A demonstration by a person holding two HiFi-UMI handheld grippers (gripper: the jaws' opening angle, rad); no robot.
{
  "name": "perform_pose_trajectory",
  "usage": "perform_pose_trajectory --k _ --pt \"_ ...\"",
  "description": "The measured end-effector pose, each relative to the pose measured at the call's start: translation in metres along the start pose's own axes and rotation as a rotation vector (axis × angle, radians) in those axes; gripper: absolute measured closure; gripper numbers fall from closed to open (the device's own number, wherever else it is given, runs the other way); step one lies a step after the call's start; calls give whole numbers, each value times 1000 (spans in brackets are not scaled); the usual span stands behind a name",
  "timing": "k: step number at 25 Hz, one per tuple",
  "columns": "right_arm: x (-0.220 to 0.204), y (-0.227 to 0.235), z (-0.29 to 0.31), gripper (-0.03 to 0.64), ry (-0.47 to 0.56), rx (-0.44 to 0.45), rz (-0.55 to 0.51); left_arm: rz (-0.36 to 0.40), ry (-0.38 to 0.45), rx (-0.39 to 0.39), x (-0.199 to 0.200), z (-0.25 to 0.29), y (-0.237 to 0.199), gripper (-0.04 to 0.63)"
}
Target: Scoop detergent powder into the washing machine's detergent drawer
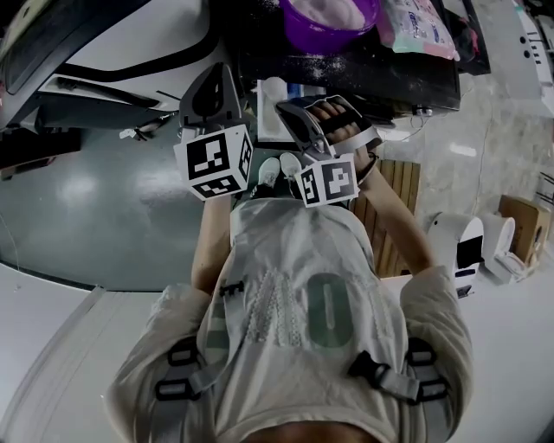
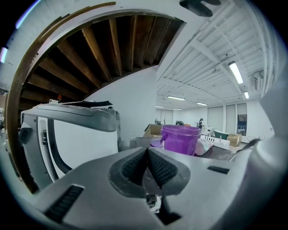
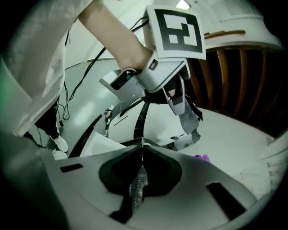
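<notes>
Holds the left hand-held gripper with jaws pressed together, pad to pad, clamping nothing. Holds the right hand-held gripper likewise closed and empty, aimed at the left one at 12 o'clock. Keeps both side by side in the head view, just short of a dark tabletop. Finds a purple tub at 12 o'clock on that tabletop, white detergent powder inside, loose grains dusted below it. Shows a pink-and-white packet at 1 o'clock, just beside the tub. Places the white washing machine at 10 o'clock; cannot make out its drawer.
</notes>
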State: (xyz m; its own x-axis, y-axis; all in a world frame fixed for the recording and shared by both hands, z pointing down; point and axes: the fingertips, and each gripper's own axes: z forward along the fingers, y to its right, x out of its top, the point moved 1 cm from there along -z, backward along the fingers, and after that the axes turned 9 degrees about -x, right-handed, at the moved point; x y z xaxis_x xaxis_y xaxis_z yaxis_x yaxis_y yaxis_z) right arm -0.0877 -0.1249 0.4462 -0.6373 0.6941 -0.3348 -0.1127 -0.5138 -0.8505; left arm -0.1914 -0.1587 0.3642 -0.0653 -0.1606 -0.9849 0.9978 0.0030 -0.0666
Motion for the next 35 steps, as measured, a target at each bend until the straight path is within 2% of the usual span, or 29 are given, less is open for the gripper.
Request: perform_pose_trajectory --k 9,14,19,25,29,35 --pt "4 17 -13 607 64 -143 -212 0 5 8 1 -3 -2 574" --pt "7 23 -18 607 82 -167 -238 0 12 4 2 -3 1 574" --pt "8 15 -19 607 85 -137 -240 -2 19 3 4 -3 3 574" --pt "9 -1 -17 607 78 -68 -193 -9 26 14 4 -7 -1 574" --pt "11 2 -16 606 77 -30 -101 -13 22 19 2 -10 -2 574" --pt "19 52 -13 606 85 -105 71 -4 34 19 8 -10 -3 574"
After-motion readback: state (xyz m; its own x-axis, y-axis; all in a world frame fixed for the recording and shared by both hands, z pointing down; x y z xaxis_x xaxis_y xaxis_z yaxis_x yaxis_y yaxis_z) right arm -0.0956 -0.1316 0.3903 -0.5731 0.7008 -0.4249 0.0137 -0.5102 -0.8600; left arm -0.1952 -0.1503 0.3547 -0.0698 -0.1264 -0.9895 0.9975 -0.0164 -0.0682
